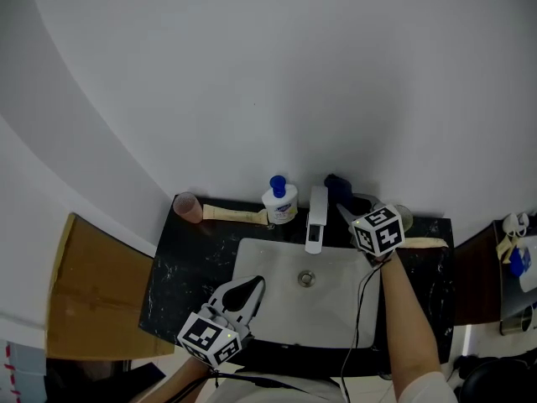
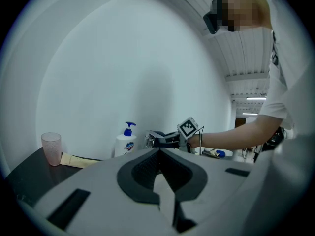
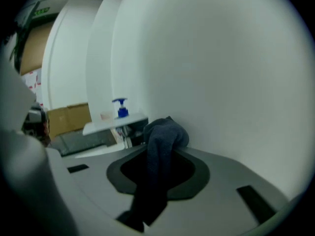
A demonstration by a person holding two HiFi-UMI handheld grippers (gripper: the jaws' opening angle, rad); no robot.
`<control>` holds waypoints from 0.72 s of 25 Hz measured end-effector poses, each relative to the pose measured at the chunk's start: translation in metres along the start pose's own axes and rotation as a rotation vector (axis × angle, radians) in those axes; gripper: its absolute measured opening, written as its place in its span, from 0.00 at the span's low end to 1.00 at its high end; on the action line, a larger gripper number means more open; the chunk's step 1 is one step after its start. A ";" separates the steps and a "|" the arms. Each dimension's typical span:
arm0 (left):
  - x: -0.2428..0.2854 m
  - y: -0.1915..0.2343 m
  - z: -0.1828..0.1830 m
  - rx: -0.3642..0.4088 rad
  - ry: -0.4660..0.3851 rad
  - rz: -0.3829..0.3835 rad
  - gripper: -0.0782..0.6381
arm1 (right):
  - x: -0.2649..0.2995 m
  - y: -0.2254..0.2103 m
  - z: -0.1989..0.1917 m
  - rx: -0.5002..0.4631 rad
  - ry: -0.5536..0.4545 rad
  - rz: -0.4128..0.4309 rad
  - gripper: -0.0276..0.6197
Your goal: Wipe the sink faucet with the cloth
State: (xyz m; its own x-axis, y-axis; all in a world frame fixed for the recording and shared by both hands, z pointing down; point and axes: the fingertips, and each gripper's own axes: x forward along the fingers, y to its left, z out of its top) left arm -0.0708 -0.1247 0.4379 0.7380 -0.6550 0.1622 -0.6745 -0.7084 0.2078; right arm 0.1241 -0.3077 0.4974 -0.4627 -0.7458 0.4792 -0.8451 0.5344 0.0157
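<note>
The right claw (image 3: 158, 149) was clamped on the dark blue cloth (image 3: 165, 134), which bunched past its tips just right of the faucet (image 1: 316, 217), at the far edge of the sink (image 1: 260, 263). The left claw (image 1: 250, 288) hung closed and empty over the sink's near left corner. A soap bottle (image 1: 279, 200) and a pink cup (image 1: 187, 207) stood left of the faucet on the dark tabletop (image 1: 185, 267).

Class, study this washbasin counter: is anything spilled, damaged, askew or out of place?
Nothing stands out. The pink cup and white pump bottle stand upright on the black counter, no spill shows, and the dark blue cloth is gripped by the jaws of the right gripper.
</note>
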 end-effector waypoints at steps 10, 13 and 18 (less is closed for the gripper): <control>-0.009 -0.004 0.001 0.012 0.013 0.032 0.11 | 0.037 0.044 -0.091 -0.216 0.282 0.035 0.18; -0.011 -0.005 -0.001 0.014 0.018 0.038 0.11 | 0.036 0.046 -0.087 -0.202 0.232 0.054 0.18; -0.009 -0.008 0.005 0.016 0.036 0.054 0.11 | 0.006 0.047 -0.037 -0.214 0.039 0.066 0.18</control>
State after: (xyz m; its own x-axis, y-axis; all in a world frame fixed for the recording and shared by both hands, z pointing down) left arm -0.0719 -0.1145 0.4299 0.7008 -0.6826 0.2074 -0.7132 -0.6768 0.1824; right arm 0.0917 -0.2726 0.5339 -0.5008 -0.6926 0.5192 -0.7352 0.6569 0.1673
